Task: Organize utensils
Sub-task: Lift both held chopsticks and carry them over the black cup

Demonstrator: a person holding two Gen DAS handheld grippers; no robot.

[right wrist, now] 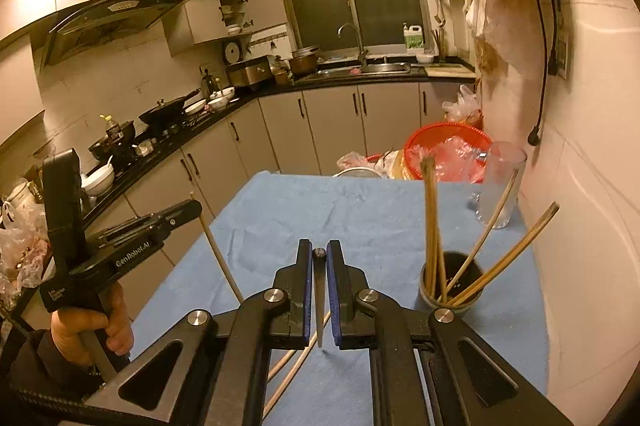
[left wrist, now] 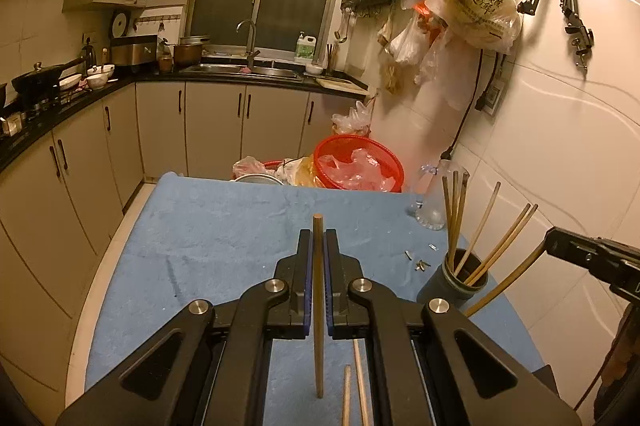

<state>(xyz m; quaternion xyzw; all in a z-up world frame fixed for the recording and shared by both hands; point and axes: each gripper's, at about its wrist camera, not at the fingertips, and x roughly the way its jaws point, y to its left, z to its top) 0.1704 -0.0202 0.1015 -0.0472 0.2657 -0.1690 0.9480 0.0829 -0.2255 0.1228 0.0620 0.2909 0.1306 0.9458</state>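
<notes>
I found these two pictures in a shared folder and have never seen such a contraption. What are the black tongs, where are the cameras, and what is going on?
A person holds a hand-held gripper in each hand; each carries a camera looking along its fingers. The left hand-held gripper is shut on a wooden chopstick. The right hand-held gripper is shut on a dark-tipped chopstick. On the blue cloth stand a dark cup already holding chopsticks and a glass mug. More loose chopsticks lie below.

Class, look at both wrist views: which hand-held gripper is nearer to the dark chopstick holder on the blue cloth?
Right. The right hand-held gripper is just beside the chopstick holder. The left hand-held gripper is over the middle of the cloth, farther off. Each is shut on a chopstick.
</notes>
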